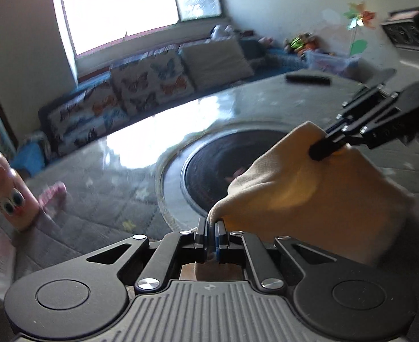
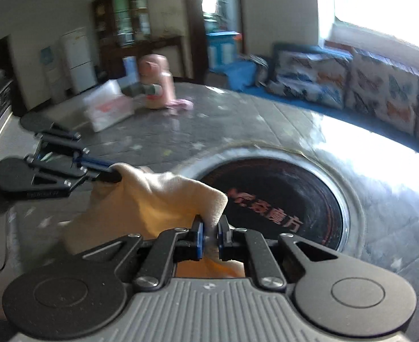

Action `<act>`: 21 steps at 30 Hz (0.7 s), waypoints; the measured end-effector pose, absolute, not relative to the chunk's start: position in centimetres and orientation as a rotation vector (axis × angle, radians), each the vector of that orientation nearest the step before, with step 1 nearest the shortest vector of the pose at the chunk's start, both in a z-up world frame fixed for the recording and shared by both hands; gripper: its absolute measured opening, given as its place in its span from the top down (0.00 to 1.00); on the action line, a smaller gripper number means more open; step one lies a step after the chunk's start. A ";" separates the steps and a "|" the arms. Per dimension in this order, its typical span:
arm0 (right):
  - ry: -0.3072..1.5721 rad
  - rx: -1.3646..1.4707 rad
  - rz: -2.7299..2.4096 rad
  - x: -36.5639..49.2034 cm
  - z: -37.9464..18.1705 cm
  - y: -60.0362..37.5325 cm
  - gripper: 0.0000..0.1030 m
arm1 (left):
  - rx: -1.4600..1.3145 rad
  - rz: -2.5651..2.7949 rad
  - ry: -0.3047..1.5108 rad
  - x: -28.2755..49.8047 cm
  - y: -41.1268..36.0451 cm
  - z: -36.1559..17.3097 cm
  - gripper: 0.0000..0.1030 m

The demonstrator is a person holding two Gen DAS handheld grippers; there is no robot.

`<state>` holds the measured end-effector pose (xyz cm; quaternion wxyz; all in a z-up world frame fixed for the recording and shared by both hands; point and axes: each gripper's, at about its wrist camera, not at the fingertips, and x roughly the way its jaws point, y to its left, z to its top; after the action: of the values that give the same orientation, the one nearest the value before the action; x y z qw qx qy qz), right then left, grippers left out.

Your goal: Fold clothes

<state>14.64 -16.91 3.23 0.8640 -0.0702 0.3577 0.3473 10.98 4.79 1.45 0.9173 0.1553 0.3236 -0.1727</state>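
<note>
Left wrist view: your left gripper (image 1: 211,223) has its fingers clamped on one corner of the cloth (image 1: 309,193), low centre of frame, and your right gripper (image 1: 320,149) pinches the other corner at right. The cloth hangs between them, over the surface (image 1: 123,193) beside the dark round plate (image 1: 209,168). Both grips look thin, right at the edge. Pull the hands apart too hard and a corner could slip; let it sag and it may bunch on the plate.
</note>
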 end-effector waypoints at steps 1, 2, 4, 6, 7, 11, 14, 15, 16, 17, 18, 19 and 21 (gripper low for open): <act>0.753 -0.146 0.708 15.3 2.4 -16.8 0.91 | 0.323 -0.346 0.679 11.6 4.7 0.7 0.95; 0.765 -0.135 0.695 15.7 1.6 -16.8 0.91 | 0.324 -0.339 0.690 12.0 4.6 0.2 0.95; 0.791 -0.108 0.671 16.7 0.1 -16.8 0.90 | 0.324 -0.325 0.712 12.6 4.6 -0.9 0.92; 0.810 -0.079 0.641 17.2 -1.2 -16.9 0.85 | 0.320 -0.320 0.714 12.8 4.7 -0.9 0.90; 0.821 -0.066 0.635 17.4 -1.7 -17.1 0.83 | 0.318 -0.318 0.713 12.8 4.8 -0.9 0.89; 0.821 -0.034 0.635 17.4 -1.7 -17.9 0.80 | 0.321 -0.315 0.703 13.3 4.8 -0.5 0.88; 0.832 -0.039 0.625 18.0 -1.7 -17.8 0.80 | 0.331 -0.281 0.705 14.0 4.8 -0.6 0.88; 0.849 -0.051 0.611 18.2 -1.8 -17.6 0.80 | 0.320 -0.271 0.705 14.1 4.9 -0.4 0.88; 0.849 -0.050 0.606 18.4 -2.0 -17.3 0.80 | 0.303 -0.263 0.704 14.2 5.0 -0.1 0.88; 0.845 -0.050 0.602 18.5 -2.0 -17.1 0.80 | 0.287 -0.254 0.704 14.3 5.1 0.2 0.88; 0.842 -0.051 0.598 18.5 -2.0 -16.9 0.80 | 0.277 -0.258 0.693 14.1 5.1 0.5 0.88; 0.838 -0.051 0.594 18.6 -2.0 -16.7 0.80 | 0.273 -0.272 0.679 13.7 4.9 1.0 0.89; 0.837 -0.051 0.589 18.6 -2.0 -16.7 0.80 | 0.264 -0.324 0.665 12.9 4.0 1.8 0.90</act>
<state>18.64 -16.67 -2.05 0.8716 -0.0242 0.4005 0.2816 12.91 3.97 1.77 0.9238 0.1289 0.3240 -0.1578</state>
